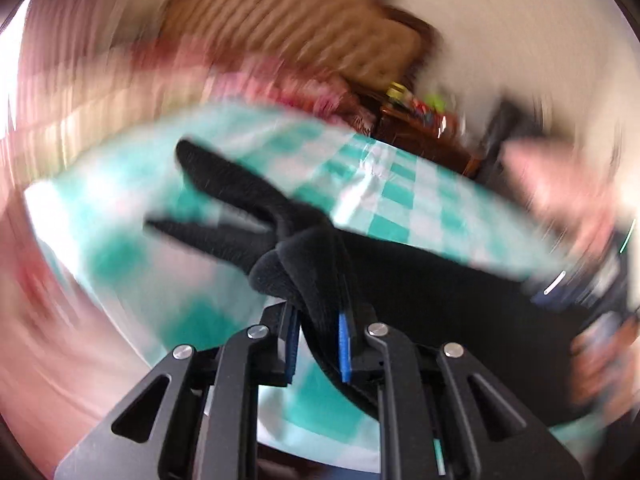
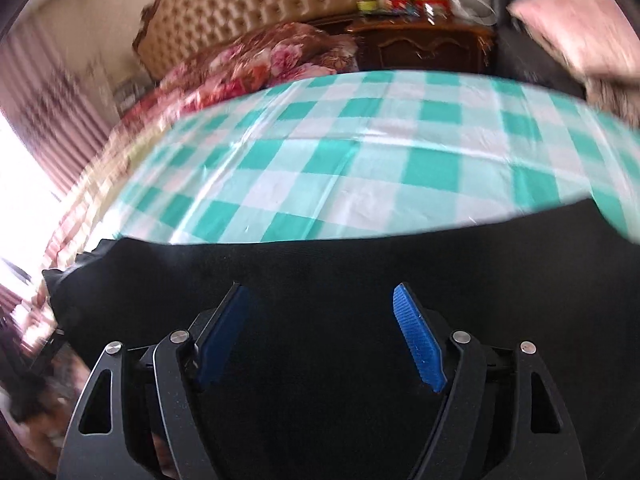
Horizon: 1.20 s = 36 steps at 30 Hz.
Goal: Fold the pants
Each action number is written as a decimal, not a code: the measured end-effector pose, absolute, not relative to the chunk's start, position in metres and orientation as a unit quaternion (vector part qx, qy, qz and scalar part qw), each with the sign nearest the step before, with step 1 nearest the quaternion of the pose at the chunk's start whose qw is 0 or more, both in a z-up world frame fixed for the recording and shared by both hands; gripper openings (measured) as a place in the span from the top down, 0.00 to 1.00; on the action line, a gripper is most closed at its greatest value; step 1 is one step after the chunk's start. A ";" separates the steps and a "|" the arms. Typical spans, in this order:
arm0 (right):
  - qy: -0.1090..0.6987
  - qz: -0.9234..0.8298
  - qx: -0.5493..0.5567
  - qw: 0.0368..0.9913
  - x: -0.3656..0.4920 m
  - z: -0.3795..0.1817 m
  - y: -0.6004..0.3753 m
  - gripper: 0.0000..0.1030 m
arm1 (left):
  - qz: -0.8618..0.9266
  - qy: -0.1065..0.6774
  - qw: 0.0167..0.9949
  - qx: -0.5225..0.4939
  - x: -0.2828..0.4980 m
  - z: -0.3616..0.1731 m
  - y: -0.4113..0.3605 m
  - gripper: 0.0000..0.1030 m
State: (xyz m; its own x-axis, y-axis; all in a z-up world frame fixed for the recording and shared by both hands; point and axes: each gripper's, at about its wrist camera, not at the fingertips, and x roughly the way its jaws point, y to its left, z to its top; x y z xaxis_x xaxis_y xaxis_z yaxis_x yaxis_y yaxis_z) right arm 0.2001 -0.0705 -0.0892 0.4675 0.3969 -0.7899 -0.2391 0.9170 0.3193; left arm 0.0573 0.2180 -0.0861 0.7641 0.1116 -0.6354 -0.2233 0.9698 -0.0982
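Note:
Black pants point(image 1: 420, 276) lie over a green-and-white checked sheet point(image 1: 384, 196). In the blurred left wrist view, my left gripper point(image 1: 320, 320) is shut on a bunched fold of the pants, lifted off the sheet, and two dark ends of fabric trail away to the left. In the right wrist view the pants point(image 2: 320, 264) spread flat and wide below my right gripper point(image 2: 320, 296). Its blue pads point(image 2: 416, 336) stand wide apart over the cloth with nothing pinched between them.
A tufted tan headboard point(image 2: 240, 4) and a floral blanket point(image 2: 248, 60) lie beyond the checked sheet point(image 2: 360, 152). A dark wooden nightstand point(image 2: 424, 44) carries several small items. Pink striped curtains point(image 2: 52, 116) hang at left. A pink pillow point(image 2: 576, 28) is at top right.

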 end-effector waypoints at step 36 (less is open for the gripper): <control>0.588 0.302 0.382 0.646 0.184 -0.135 -0.150 0.20 | -0.092 0.261 0.915 0.295 0.032 -0.128 0.005 0.83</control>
